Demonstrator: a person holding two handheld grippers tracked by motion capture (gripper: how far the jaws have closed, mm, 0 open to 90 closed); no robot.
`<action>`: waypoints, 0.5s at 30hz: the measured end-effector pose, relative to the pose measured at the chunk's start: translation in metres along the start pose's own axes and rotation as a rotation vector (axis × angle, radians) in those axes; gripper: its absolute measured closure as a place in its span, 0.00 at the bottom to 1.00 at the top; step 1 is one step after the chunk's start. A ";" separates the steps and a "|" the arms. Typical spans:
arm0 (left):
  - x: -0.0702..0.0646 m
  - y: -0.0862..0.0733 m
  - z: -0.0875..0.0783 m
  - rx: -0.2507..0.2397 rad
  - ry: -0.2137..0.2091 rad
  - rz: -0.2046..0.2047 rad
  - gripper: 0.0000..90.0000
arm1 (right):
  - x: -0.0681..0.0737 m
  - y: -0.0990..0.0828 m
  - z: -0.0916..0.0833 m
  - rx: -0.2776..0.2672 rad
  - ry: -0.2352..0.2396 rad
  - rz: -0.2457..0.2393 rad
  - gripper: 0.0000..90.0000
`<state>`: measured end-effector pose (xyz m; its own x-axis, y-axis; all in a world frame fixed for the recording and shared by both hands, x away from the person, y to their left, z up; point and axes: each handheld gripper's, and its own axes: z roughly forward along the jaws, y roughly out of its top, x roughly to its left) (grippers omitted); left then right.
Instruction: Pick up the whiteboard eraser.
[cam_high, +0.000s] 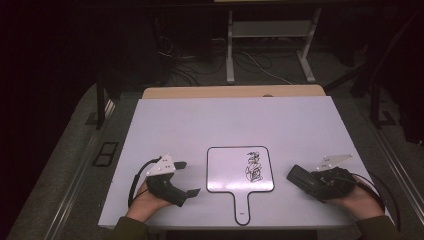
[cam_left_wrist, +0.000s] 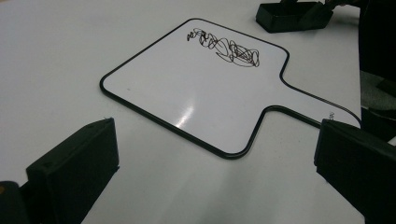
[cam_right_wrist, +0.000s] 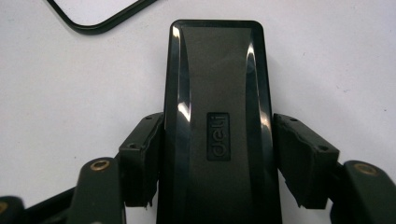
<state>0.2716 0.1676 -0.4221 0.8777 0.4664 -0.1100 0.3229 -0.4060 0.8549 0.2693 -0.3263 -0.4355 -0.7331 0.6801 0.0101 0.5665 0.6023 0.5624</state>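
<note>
Your right claw (cam_right_wrist: 217, 158) squeezes the black eraser (cam_right_wrist: 217, 116) on the white desk (cam_high: 200, 120), maybe touching it, while your left claw (cam_left_wrist: 215, 163) stays wide beside the little whiteboard (cam_left_wrist: 187, 93).

In my right gripper view, the eraser's (cam_right_wrist: 219, 126) near end ran off the bottom edge. The whiteboard's (cam_right_wrist: 100, 16) corner was cut by the top edge. Its handle print (cam_high: 242, 214) was too small to read.
</note>
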 end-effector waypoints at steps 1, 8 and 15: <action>0.000 0.000 0.000 -0.001 -0.001 0.003 0.00 | 0.000 0.000 0.000 0.001 -0.001 -0.003 0.41; 0.000 0.000 -0.001 -0.001 -0.001 0.004 0.00 | -0.002 0.001 0.002 0.008 0.017 -0.010 0.42; 0.000 0.000 -0.001 -0.003 0.000 0.003 0.00 | -0.006 0.004 0.003 0.035 0.043 0.011 0.42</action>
<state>0.2716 0.1683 -0.4214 0.8787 0.4651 -0.1071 0.3187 -0.4049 0.8570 0.2770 -0.3270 -0.4358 -0.7419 0.6685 0.0521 0.5867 0.6096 0.5331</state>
